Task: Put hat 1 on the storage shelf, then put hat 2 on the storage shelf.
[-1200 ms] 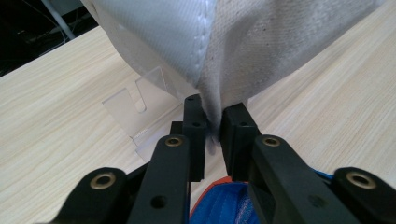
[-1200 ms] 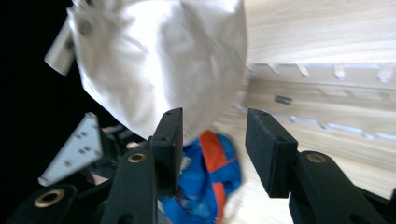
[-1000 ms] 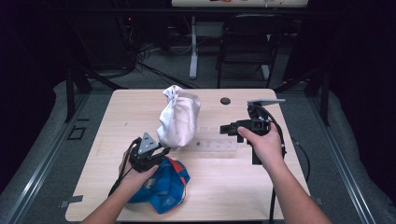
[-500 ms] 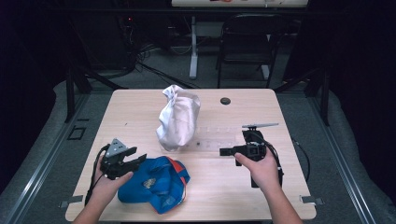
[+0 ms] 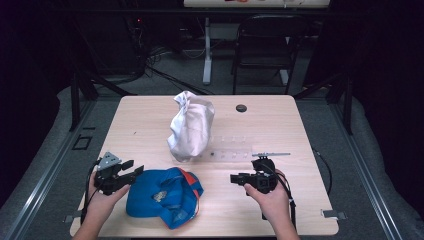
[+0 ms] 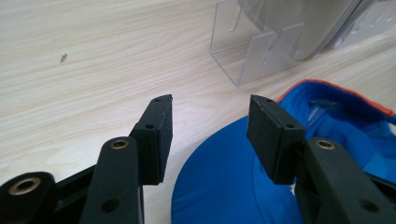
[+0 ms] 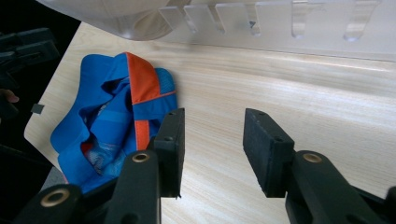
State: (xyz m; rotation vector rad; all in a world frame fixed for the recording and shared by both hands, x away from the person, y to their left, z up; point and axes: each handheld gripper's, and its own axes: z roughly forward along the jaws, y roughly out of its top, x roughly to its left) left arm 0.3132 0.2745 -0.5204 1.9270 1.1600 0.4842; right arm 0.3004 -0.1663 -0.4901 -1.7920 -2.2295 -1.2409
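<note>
No legible text, labels, brands or numbers anywhere; the blue cap (image 5: 162, 197) carries a small pale patch on its crown, too blurred to read as lettering.

Cap (image 5: 165, 197) at table (image 5: 140, 120) front; bag (image 5: 191, 125) behind, on rack (image 5: 235, 150).

The right gripper (image 7: 212, 144) hangs low over the pale wooden table (image 7: 303, 93), its two black jaws standing apart with bare wood between the pads; they have just been closing, and nothing sits between them. To the left lies the crumpled blue fabric cap with an orange band (image 7: 116, 121), its near edge just beside the left jaw. On the far side runs a clear plastic rack with upright tabs (image 7: 289, 28), a pale rounded thing (image 7: 116, 14) resting at its left end. At the far left edge, the other black gripper (image 7: 25, 46) shows.
</note>
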